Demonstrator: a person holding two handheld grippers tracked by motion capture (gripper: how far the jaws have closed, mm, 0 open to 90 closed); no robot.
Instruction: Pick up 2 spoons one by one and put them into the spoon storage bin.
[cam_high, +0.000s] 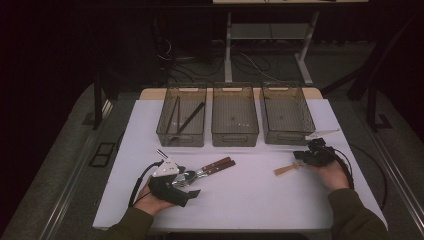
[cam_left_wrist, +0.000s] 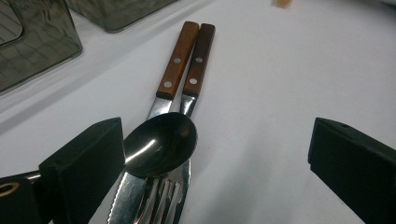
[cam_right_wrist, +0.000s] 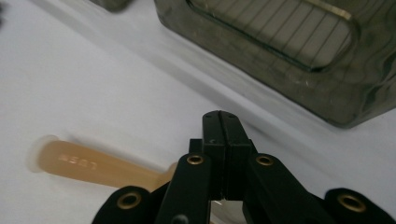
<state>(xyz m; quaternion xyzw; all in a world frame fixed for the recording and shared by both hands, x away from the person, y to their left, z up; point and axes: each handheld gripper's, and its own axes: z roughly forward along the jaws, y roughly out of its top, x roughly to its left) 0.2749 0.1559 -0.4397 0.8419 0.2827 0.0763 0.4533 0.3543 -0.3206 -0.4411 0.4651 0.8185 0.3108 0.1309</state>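
A pile of cutlery lies on the white table (cam_high: 240, 192): a steel spoon (cam_left_wrist: 161, 144) rests on a knife (cam_left_wrist: 175, 65) and a fork (cam_left_wrist: 198, 60), both with brown wooden handles. My left gripper (cam_left_wrist: 217, 140) stands open around the pile, one jaw beside the spoon bowl, the other well off to the side; in the high view this gripper (cam_high: 187, 181) is at the front left. At the right, my right gripper (cam_right_wrist: 222, 119) is shut, its jaws flush together. An amber plastic utensil handle (cam_right_wrist: 88, 163) runs out from beneath it; I cannot tell whether it is gripped. That handle (cam_high: 285, 170) points left of the right gripper (cam_high: 302, 156).
Three translucent grey bins stand in a row at the back: the left bin (cam_high: 162, 130) holds long dark utensils, the middle bin (cam_high: 235, 137) and right bin (cam_high: 287, 137) look bare. The right bin's wall (cam_right_wrist: 289, 88) is close ahead of the right gripper.
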